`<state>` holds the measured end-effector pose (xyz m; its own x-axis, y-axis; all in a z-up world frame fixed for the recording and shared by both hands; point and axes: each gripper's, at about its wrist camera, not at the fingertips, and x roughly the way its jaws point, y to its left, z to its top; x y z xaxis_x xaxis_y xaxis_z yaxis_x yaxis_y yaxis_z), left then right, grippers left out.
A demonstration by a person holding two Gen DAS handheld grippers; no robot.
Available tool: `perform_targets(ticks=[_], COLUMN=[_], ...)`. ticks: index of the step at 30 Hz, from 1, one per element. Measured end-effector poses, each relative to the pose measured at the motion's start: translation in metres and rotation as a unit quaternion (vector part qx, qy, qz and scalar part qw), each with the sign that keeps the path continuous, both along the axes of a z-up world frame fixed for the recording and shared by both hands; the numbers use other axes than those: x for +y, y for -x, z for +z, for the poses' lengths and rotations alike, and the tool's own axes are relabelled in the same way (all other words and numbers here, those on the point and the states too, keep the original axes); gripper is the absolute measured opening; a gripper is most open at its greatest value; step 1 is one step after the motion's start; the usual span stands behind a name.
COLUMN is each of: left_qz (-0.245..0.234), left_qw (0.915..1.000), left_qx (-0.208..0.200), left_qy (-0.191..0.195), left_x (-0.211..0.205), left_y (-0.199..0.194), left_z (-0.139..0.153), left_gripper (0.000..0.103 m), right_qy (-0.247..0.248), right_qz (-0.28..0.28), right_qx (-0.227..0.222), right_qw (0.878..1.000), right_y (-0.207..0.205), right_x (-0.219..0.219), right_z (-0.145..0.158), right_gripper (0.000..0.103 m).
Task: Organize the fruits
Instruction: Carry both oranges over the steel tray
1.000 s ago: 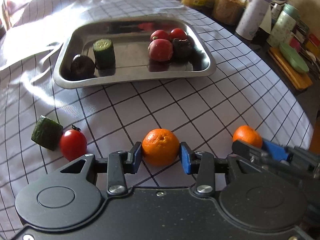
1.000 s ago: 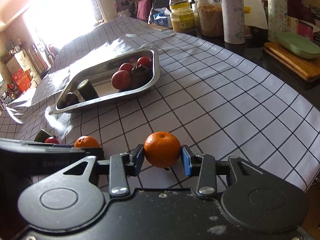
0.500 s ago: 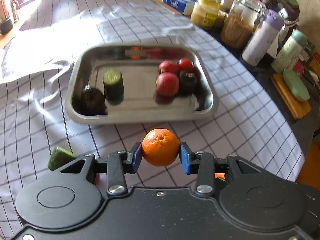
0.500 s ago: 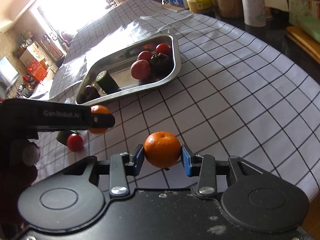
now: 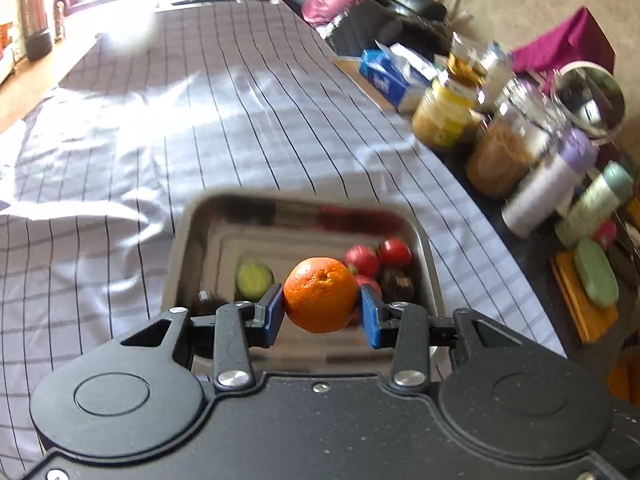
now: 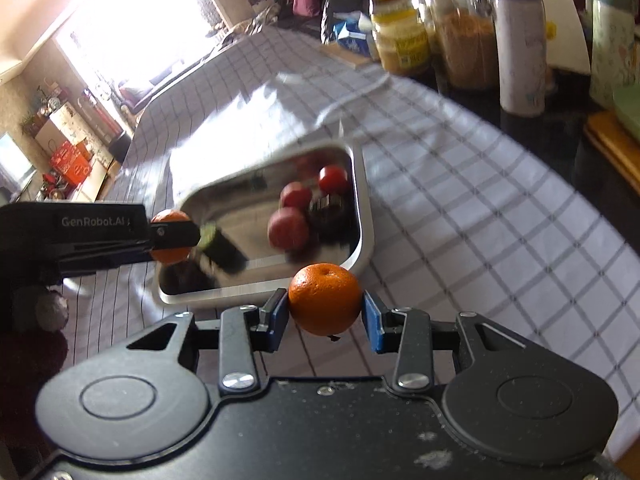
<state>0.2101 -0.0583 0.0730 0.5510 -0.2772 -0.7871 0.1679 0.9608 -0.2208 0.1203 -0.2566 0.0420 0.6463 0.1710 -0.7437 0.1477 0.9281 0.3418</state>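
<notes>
Both oranges are now lifted off the bench. The left gripper (image 5: 320, 312) is holding one orange (image 5: 320, 295) over the tray (image 5: 430, 264) at lower centre; the right gripper (image 6: 325, 316) is gripping another orange (image 6: 325, 298) just short of the tray's rim, so release looks near.

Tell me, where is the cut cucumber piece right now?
In the left wrist view, the cucumber piece stands in the metal tray, on its left half, beside a dark fruit.

Right gripper (image 6: 325, 314) clamps a round orange mandarin (image 6: 325, 298) between blue pads, off the checked tablecloth (image 6: 460, 208). Beyond it sits a shiny steel tray (image 6: 362, 216) with blurred red fruits (image 6: 289, 227). At left, the black left gripper (image 6: 172, 236) grips a second orange mandarin (image 6: 170, 255).
</notes>
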Motion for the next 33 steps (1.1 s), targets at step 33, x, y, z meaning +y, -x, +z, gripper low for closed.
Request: perform_targets(ticks=[33], left_qz=[0.069], left_qw=[0.9966], left_qx=[0.021], left_qy=[-0.039], left_x=[0.022], left_y=[-0.083], left_z=[-0.038], left_gripper=[0.049], right_qy=[0.011], right_qz=[-0.036], right_qx=[0.04], right_qw=[0.998], right_y=[-0.172], right_x=[0.046], right_z=[-0.007], right_gripper=[0.041])
